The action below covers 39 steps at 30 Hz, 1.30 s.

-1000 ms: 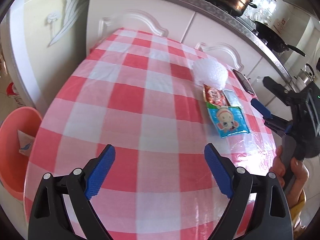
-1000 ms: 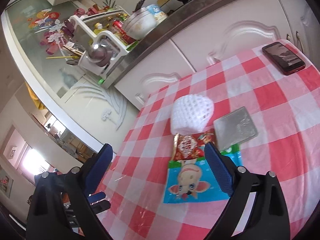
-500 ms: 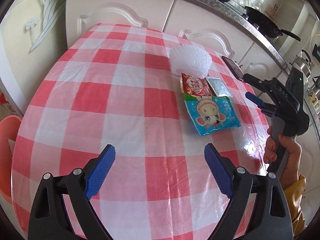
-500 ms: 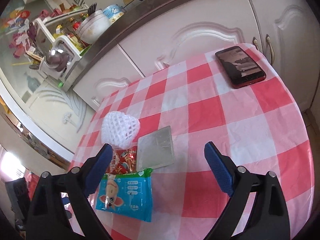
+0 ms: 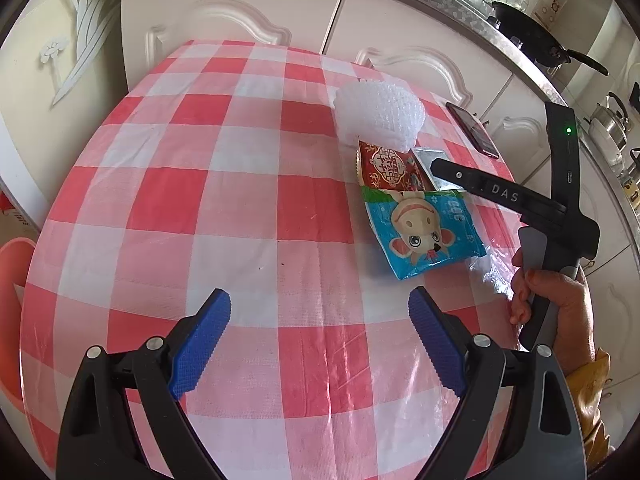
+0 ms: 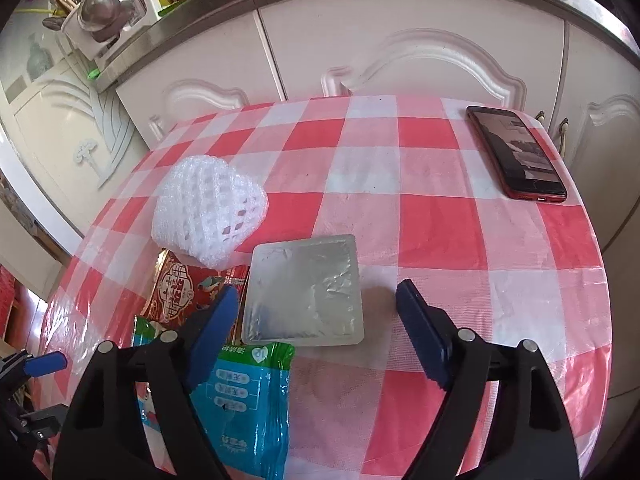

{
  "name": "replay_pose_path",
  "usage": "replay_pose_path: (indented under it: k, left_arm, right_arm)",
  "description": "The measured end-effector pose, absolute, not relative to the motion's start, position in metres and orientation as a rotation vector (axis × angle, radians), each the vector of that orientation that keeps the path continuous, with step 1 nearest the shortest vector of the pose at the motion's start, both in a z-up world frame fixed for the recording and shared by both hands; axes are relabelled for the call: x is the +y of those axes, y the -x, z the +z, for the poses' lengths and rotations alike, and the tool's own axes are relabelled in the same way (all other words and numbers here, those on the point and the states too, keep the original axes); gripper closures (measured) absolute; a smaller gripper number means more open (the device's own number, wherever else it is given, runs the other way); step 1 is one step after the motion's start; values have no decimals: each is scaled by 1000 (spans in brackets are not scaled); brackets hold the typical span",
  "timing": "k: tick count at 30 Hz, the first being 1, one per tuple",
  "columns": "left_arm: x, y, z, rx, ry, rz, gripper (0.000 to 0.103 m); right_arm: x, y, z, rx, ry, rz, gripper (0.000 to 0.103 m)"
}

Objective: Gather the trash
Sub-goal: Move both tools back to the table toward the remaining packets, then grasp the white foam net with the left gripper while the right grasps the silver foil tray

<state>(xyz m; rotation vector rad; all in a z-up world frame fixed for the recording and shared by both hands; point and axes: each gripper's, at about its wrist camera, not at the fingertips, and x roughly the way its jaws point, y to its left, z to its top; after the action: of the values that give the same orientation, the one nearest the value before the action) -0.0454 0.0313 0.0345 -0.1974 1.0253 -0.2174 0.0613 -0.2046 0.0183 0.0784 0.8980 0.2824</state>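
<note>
left tool (image 5: 319, 343) spread, empty | right tool (image 6: 318, 320) closing, nothing pinched | red wrapper (image 6: 180, 292) half-hidden

black gripper arm (image 5: 496, 194): white letters "DAS", that's all I can make out
blue plastic wipes packet with a cartoon animal (image 6: 244, 404): back has "10" in a little heart, rest is Chinese print too small to read
red foil snack wrapper (image 5: 390, 168): big ornate Chinese characters, can't read them
</note>
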Motion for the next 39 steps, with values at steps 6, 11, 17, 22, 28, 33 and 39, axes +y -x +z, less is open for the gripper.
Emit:
replay_pose_path:
  k: [6, 11, 17, 22, 28, 33, 39]
  left_arm:
    - [30, 38, 32, 1033, 204, -226, 13]
    - [31, 32, 33, 1028, 215, -231, 13]
    - [29, 22, 43, 993, 233, -257, 13]
    - [21, 6, 56, 947, 253, -302, 13]
    - [-8, -30, 70, 889, 204, -360, 13]
    - [-35, -69, 69, 884, 115, -363, 13]
    - [-53, -103, 52, 916, 48, -347, 13]
  right_arm:
    - [-188, -61, 15, 905, 34, 245, 21]
    - [-181, -60, 14, 900, 109, 202, 36]
    - [-190, -61, 16, 888, 81, 215, 39]
    - [-211, -65, 19, 874, -71, 269, 39]
    - [-231, -68, 21, 848, -177, 257, 40]
    - [-235, -68, 18, 847, -204, 263, 40]
    - [-241, -67, 16, 840, -235, 267, 40]
